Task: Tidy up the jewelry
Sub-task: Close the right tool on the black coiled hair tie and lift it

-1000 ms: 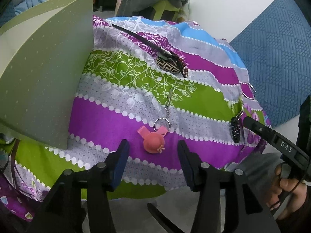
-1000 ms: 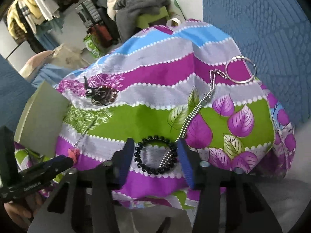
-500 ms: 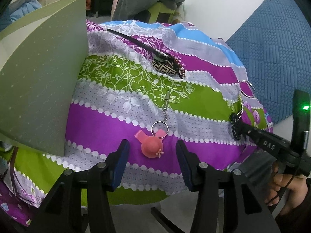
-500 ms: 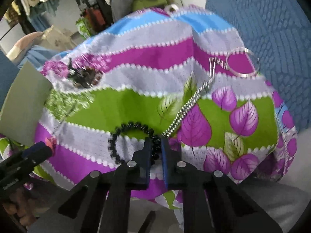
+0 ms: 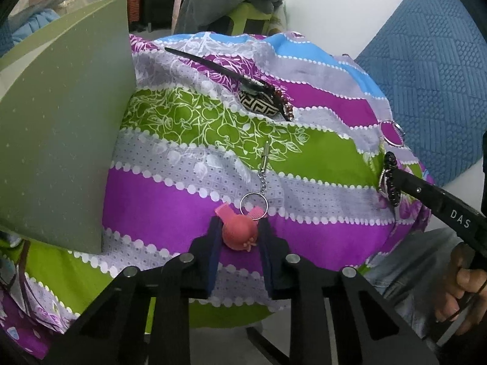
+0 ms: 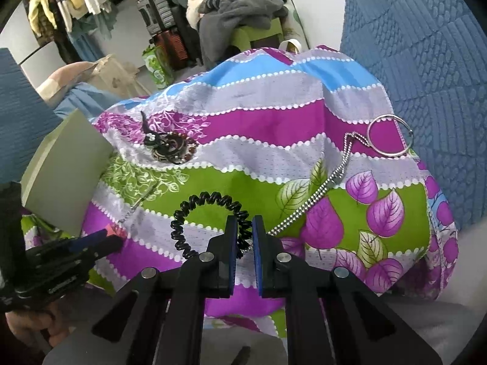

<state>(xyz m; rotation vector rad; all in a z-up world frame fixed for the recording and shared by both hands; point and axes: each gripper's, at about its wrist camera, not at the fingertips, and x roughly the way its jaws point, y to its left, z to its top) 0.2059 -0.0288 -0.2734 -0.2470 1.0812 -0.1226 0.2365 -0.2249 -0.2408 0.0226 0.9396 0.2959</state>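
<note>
The pink charm (image 5: pixel 238 233) of a keychain, lying on the striped cloth (image 5: pixel 182 203) near its front edge with ring and chain trailing away from the camera, is flanked by the left gripper (image 5: pixel 238 238), whose jaws have just been closing and now appear to press its sides, probably so it can be lifted by its bulkiest part. To the right, the black coil hair tie (image 6: pixel 210 222) is pinched at its near side by the almost fully closed right gripper (image 6: pixel 243 237), its loop raised off the cloth. A beaded chain with ring (image 6: pixel 389 135), a patterned hair clip (image 5: pixel 258 103) and a green box lid (image 5: pixel 61 140) are left untouched.
</note>
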